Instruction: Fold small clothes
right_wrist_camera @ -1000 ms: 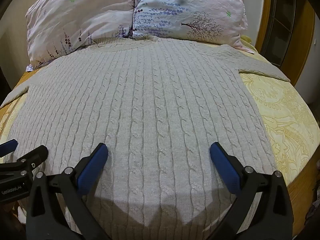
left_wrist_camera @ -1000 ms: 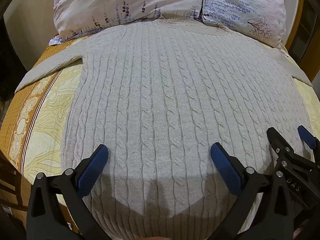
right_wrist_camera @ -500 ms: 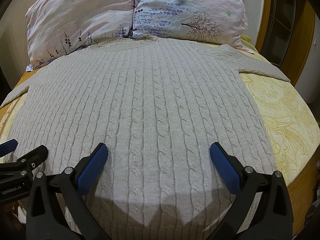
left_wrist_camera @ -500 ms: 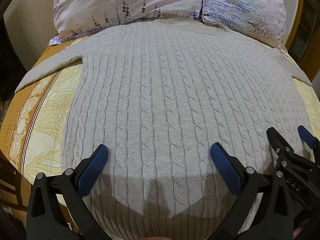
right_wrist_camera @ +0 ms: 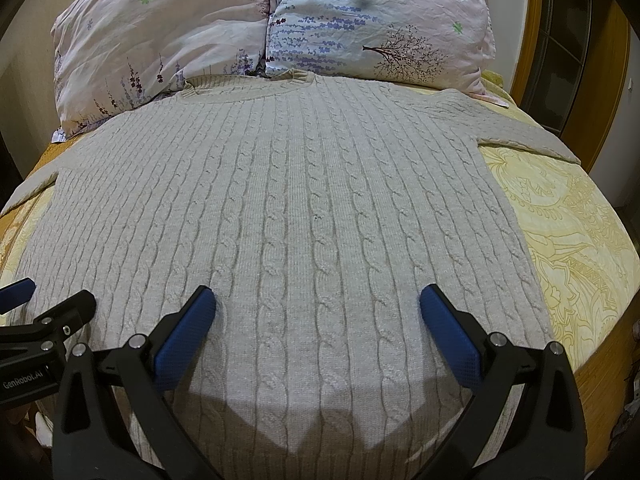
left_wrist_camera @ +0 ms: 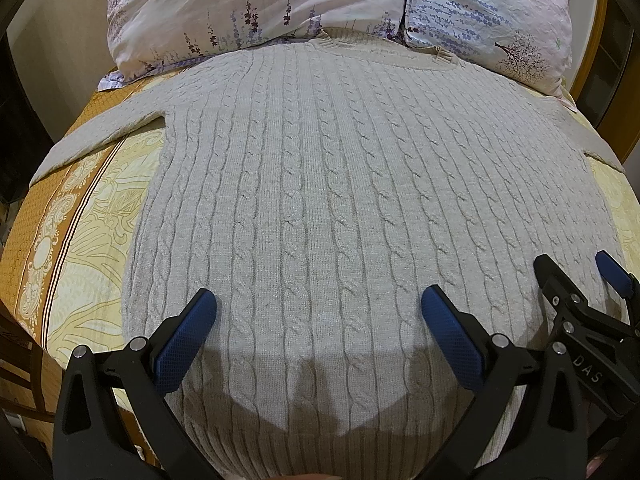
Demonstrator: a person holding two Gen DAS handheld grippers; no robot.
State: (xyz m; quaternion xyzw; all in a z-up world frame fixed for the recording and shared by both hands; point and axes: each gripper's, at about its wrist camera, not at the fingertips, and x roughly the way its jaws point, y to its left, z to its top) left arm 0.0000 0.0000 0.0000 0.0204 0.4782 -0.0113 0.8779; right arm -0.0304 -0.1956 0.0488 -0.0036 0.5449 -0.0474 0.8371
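Left wrist: sweater [left_wrist_camera: 344, 208] flat, neckline toward pillows [left_wrist_camera: 280, 4].

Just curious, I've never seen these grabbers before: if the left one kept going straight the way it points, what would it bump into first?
Most likely the sweater: the left gripper, jaws open, points across its knit front. Beyond that come the pillows, though depth is hard to judge.

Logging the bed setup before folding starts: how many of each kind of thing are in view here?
Sweaters: 1, beige cable-knit sweater, spread flat
Pillows: 2, pink pillow and blue-flowered pillow
Bedsheets: 1, yellow patterned bedsheet
Grippers: 2, left gripper and right gripper, both open
Total: 6
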